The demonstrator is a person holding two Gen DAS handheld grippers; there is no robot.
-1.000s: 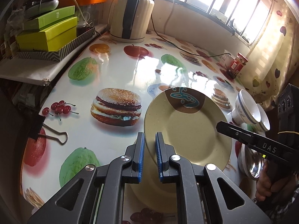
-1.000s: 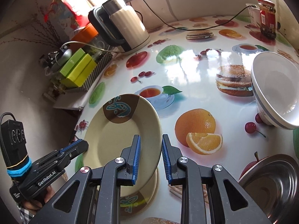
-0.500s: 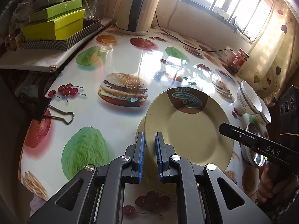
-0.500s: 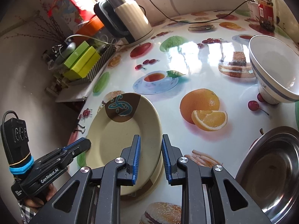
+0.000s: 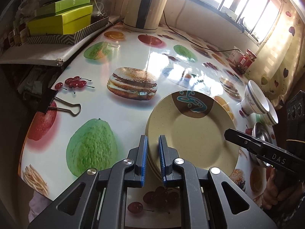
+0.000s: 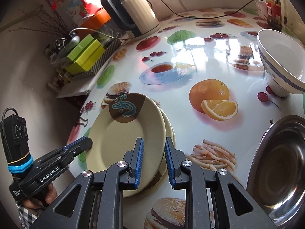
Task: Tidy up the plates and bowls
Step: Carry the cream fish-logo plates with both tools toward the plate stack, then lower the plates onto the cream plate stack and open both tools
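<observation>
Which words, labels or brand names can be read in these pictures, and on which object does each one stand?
"DAS": on the side of the right gripper, seen from the left wrist.
"GenRobot.AI": on the side of the left gripper, seen from the right wrist.
Too small or blurred to read: the print on the green box, the red label of the jar, the marking on the white bowl, and the small label low on the left gripper's body.

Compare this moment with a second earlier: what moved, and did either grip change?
The cream plate, clamped at opposite rim edges by the left gripper and right gripper, came down toward the matching plate beneath, which now shows only as a thin crescent. Nothing was taken or released: both grippers remain shut on the plate. The white bowl, steel dish and kettle stayed put.
</observation>
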